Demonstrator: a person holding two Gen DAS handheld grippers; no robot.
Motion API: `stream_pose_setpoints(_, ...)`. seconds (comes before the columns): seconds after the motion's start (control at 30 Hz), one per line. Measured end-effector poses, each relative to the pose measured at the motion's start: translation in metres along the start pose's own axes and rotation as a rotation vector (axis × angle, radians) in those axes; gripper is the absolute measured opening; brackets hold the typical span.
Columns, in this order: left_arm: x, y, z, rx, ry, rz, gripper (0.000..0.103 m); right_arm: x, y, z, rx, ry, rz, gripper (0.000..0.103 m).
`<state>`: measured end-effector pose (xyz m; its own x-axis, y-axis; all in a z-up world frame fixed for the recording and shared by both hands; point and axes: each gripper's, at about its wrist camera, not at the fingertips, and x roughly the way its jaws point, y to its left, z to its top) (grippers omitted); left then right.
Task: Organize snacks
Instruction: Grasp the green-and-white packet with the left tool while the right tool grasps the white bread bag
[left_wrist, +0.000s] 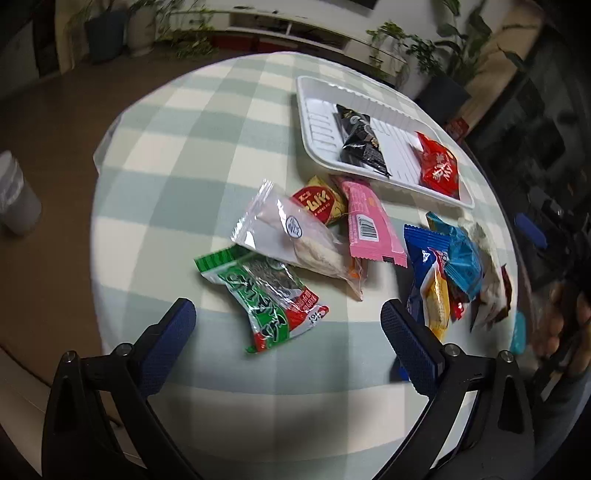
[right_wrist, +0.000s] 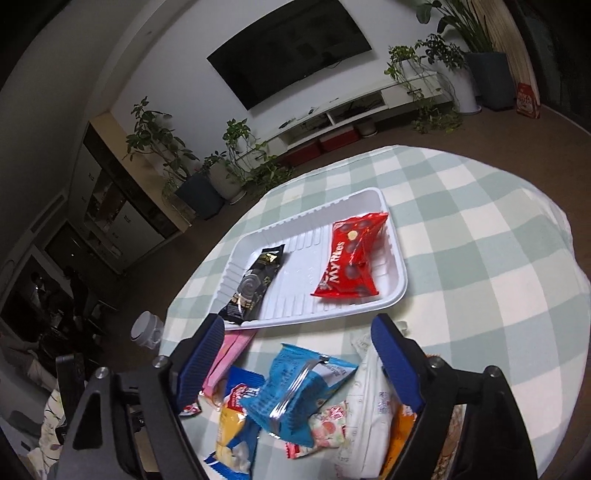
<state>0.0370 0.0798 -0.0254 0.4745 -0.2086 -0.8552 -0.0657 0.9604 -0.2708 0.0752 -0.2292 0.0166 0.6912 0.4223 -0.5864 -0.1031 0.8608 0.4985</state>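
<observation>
A white tray holds a black snack pack and a red pack. Loose on the checked table lie a green seaweed pack, a clear pack, a red-yellow pack, a pink bar and a pile with a light blue pack. My left gripper is open, just short of the green pack. My right gripper is open above the pile with the light blue pack between its fingers; whether they touch it is unclear.
The round table drops off to brown floor on all sides. A grey bin stands beside the table. Potted plants and a TV cabinet line the far wall.
</observation>
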Motion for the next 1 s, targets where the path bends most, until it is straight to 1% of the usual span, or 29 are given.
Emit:
stream_pose_setpoints(0.07, 0.003, 0.005, -0.003, -0.044, -0.001, -0.006, 0.099, -0.002, -0.004, -0.001, 0.006, -0.003, -0.005, 0.08)
stream_pose_setpoints(0.17, 0.0, 0.016, -0.004, -0.099, -0.026, -0.019, 0.092, -0.003, -0.011, 0.001, 0.033, 0.003, 0.007, 0.076)
stream_pose_setpoints(0.23, -0.001, 0.025, -0.004, -0.143, -0.038, -0.031, 0.081, -0.005, -0.015, 0.002, 0.054, 0.002, 0.022, 0.075)
stream_pose_setpoints(0.27, 0.0, 0.028, -0.003, -0.153, -0.03, -0.035, 0.078, -0.006, -0.015, 0.003, 0.059, 0.0, 0.029, 0.074)
stream_pose_setpoints(0.3, 0.003, 0.029, -0.004, -0.155, -0.019, -0.035, 0.076, -0.007, -0.014, 0.003, 0.059, -0.002, 0.034, 0.074)
stream_pose_setpoints(0.43, 0.013, 0.022, -0.005, -0.141, 0.004, -0.042, 0.074, -0.007, -0.01, 0.002, 0.033, -0.003, 0.031, 0.072)
stream_pose_setpoints(0.47, 0.014, 0.021, -0.005, -0.141, 0.005, -0.046, 0.071, -0.007, -0.009, 0.002, 0.031, -0.002, 0.03, 0.072)
stream_pose_setpoints(0.5, 0.016, 0.02, -0.005, -0.141, 0.008, -0.049, 0.063, -0.006, -0.009, 0.002, 0.031, -0.003, 0.029, 0.072)
stream_pose_setpoints(0.53, 0.018, 0.019, -0.004, -0.142, 0.01, -0.05, 0.059, -0.006, -0.009, 0.002, 0.032, -0.002, 0.028, 0.072)
stream_pose_setpoints(0.67, 0.021, 0.021, -0.001, -0.145, 0.004, -0.057, 0.05, -0.006, -0.009, 0.001, 0.03, 0.002, 0.023, 0.07)
stream_pose_setpoints(0.73, 0.022, 0.025, 0.001, -0.152, 0.005, -0.061, 0.035, -0.005, -0.01, 0.001, 0.032, 0.006, 0.023, 0.069)
stream_pose_setpoints(0.83, 0.024, 0.031, 0.001, -0.158, -0.003, -0.062, 0.02, -0.005, -0.01, 0.001, 0.031, 0.005, 0.021, 0.069)
stream_pose_setpoints(0.87, 0.024, 0.032, 0.0, -0.154, -0.005, -0.057, 0.018, -0.005, -0.01, 0.001, 0.031, 0.005, 0.019, 0.069)
stream_pose_setpoints(1.0, 0.024, 0.031, -0.001, -0.135, -0.012, -0.055, 0.018, -0.006, -0.016, 0.0, 0.027, 0.003, -0.019, 0.069)
